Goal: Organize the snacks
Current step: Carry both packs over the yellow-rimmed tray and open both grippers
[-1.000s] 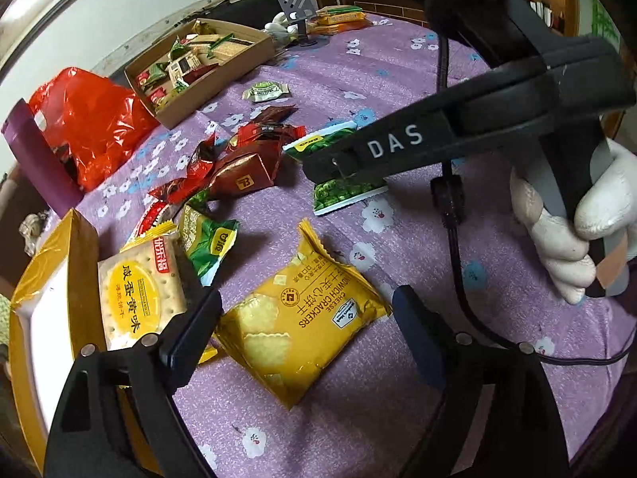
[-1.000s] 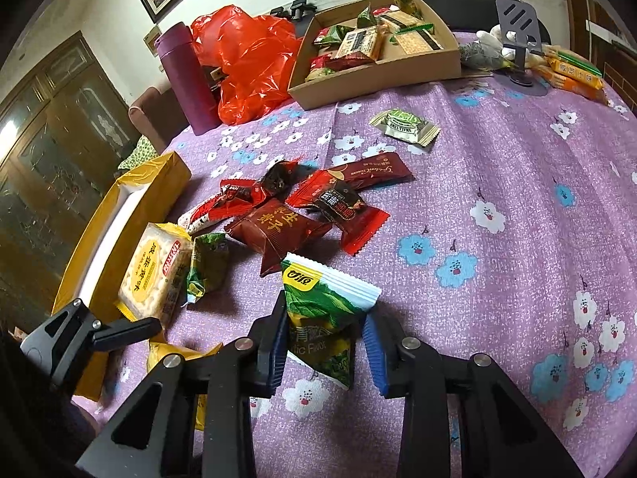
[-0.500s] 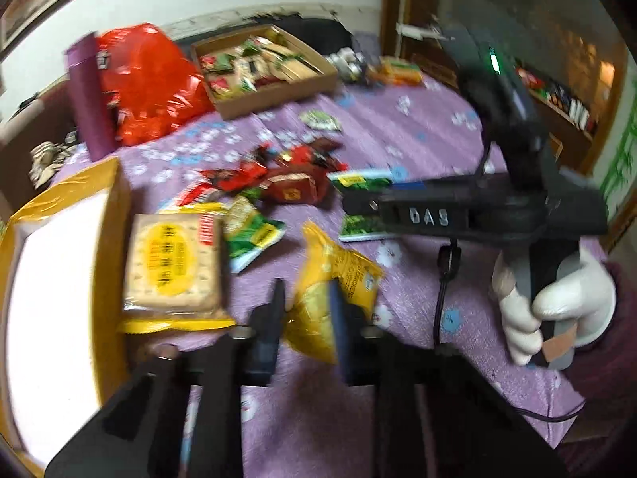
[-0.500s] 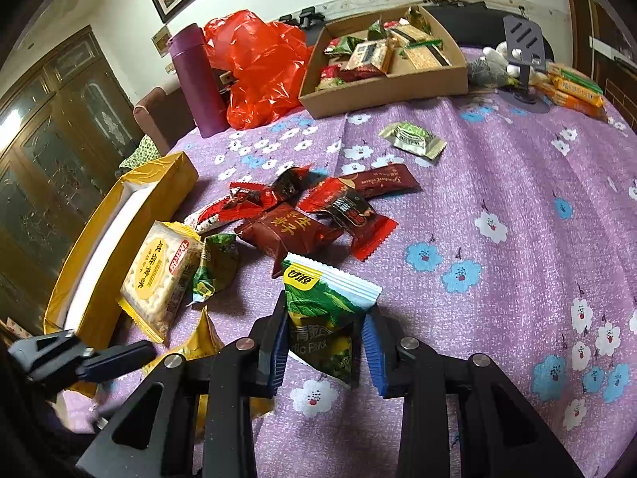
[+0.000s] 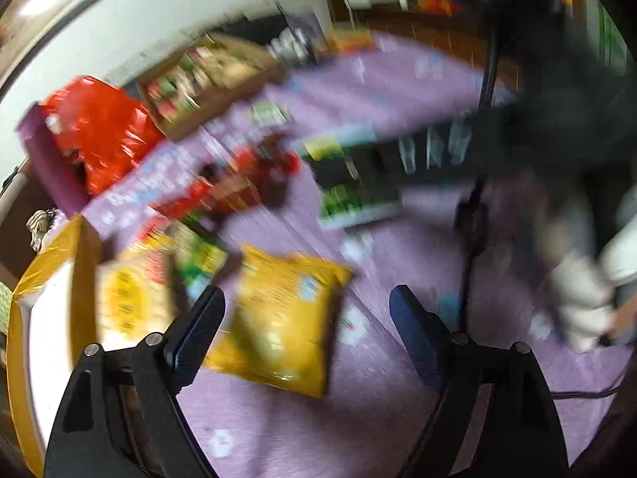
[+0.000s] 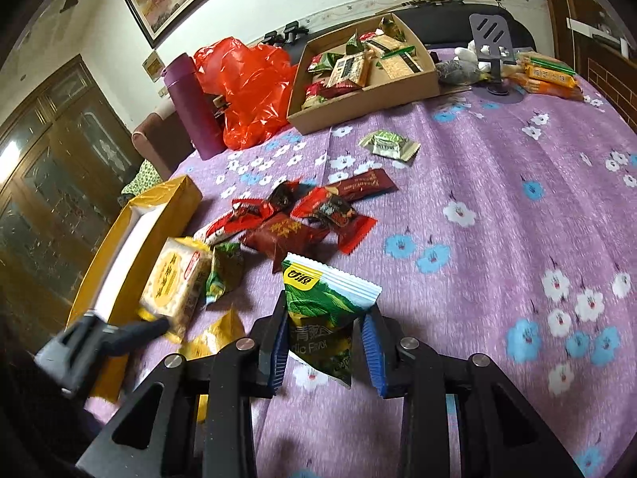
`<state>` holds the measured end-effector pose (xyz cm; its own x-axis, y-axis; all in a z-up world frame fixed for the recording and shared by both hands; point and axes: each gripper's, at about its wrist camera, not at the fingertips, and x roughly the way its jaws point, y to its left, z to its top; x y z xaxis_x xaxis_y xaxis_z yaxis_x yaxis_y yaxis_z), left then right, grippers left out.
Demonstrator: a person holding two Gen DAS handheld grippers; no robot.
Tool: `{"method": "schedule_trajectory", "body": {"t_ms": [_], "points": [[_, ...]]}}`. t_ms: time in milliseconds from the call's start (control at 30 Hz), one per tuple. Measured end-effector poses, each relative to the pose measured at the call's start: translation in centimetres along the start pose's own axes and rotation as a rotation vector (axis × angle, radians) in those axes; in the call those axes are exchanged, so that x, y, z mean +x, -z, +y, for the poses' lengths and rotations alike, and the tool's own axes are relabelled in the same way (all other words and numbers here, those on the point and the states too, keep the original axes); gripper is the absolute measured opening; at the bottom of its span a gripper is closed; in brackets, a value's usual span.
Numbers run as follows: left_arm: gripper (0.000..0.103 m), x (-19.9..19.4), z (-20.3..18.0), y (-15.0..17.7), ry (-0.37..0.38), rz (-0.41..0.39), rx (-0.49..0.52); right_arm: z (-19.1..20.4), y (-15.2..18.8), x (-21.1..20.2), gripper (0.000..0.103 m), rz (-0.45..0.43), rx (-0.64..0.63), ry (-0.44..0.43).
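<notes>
Left gripper [image 5: 306, 310]: jaws wide, just been opening; yellow cracker packet [image 5: 278, 318] lies loose on the purple tablecloth [image 5: 398, 87] between them, nearer the 9 o'clock finger. Right gripper [image 6: 324, 342]: narrowly closed on the green snack packet [image 6: 322, 310], which projects toward 12 o'clock.

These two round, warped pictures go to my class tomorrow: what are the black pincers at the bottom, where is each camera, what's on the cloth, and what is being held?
No robot: a person holds a two-fingered black grabber in each hand, with a fisheye camera on each looking along its fingers. In the sharp right-hand view, the right gripper is shut on a green-and-white snack packet. In the blurred left-hand view, the left gripper has just been opening, a yellow cracker packet loose between its fingers. On the purple flowered tablecloth lie red sweet wrappers, a yellow box and a brown cardboard tray of snacks.
</notes>
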<state>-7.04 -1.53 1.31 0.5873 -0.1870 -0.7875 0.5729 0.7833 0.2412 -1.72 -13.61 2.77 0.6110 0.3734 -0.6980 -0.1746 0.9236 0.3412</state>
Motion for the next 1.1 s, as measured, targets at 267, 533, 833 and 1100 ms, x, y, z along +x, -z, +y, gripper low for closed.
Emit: {"method": "schedule_trajectory", "body": {"t_ms": [267, 533, 833, 1100], "points": [[0.044, -4.0, 5.0, 1.3, 0.105, -0.099, -0.289, 2.3, 0.4, -2.8, 0.034, -0.022, -0.073, -0.011], [0.045, -10.4, 14.8, 7.0, -0.028, -0.193, -0.605, 9.6, -0.7, -2.6, 0.033, -0.002, -0.195, -0.097], [0.045, -10.3, 23.3, 15.2, -0.197, -0.088, -0.897, 21.9, 0.1, 3.6, 0.033, 0.145, -0.323, -0.262], [0.060, -9.8, 25.2, 17.6, -0.162, -0.105, -0.996, 26.4, 1.7, 8.2, 0.040, 0.218, -0.372, -0.243]]}}
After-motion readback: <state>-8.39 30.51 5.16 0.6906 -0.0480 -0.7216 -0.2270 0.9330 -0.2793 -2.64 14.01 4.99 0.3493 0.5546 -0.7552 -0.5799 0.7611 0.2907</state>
